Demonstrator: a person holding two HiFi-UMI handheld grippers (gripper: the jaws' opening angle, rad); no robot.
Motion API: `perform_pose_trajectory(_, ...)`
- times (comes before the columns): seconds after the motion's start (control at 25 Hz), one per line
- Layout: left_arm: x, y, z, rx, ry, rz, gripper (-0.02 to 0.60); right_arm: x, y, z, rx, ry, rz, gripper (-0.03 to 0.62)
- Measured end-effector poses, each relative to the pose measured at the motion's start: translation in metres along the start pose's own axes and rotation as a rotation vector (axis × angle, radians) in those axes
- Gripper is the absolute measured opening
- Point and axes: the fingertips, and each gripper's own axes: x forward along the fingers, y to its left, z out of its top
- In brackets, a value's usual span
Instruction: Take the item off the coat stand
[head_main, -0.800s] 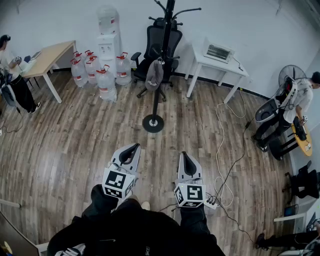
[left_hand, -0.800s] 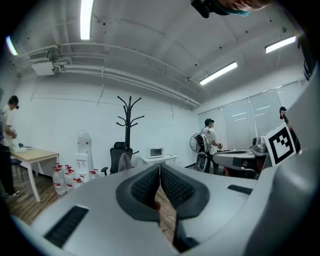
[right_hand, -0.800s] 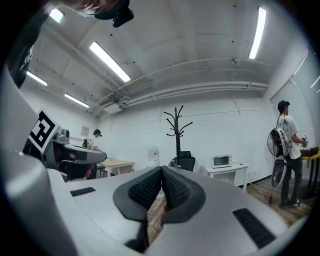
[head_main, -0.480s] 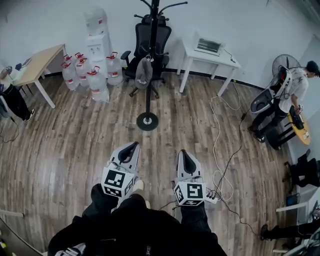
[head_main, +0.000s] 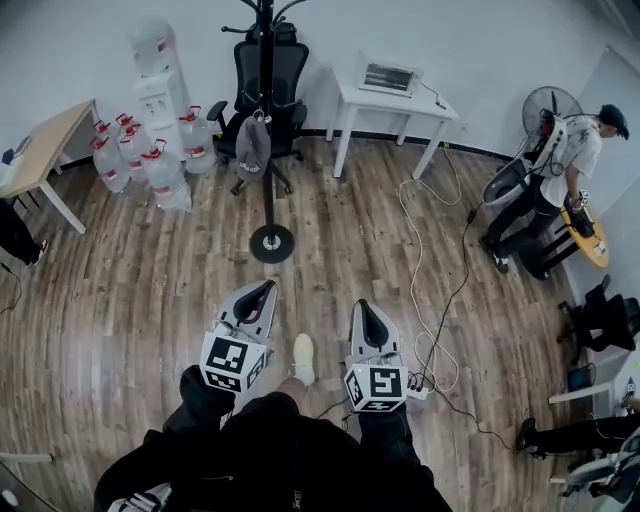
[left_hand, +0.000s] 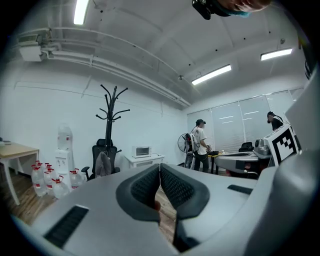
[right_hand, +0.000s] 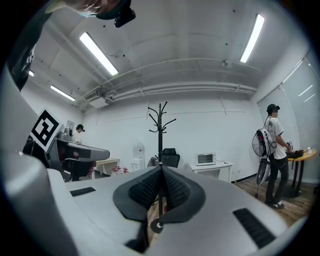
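Note:
A black coat stand rises from a round base on the wood floor, straight ahead of me. A grey cap hangs on its pole about halfway up. My left gripper and right gripper are held side by side low in the head view, well short of the stand. Both are shut with nothing between the jaws. The left gripper view shows the stand and the cap far off to the left of the gripper's tips. In the right gripper view the stand lines up just behind the closed tips.
A black office chair stands behind the coat stand. Several water bottles and a dispenser are to its left, and a white table with a small oven is to its right. Cables trail on the floor. A person stands far right.
The coat stand and room have slid left and down in the head view as I step closer. A light shoe now shows between the grippers. Both grippers stay shut.

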Motion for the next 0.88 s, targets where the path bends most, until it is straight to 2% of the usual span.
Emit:
perform_pose_trajectory(0.44,0.166,0.024,0.011,-0.012,0.024,-0.044,0.025,0.126,-0.105,0.001,0.006,0.025,-0.033,0.014)
perform_pose_trajectory(0.88,0.301,0.078,0.028,-0.026,0.049,-0.028,0.025,0.266,-0.171,0.010,0.020,0.037,-0.002,0.014)
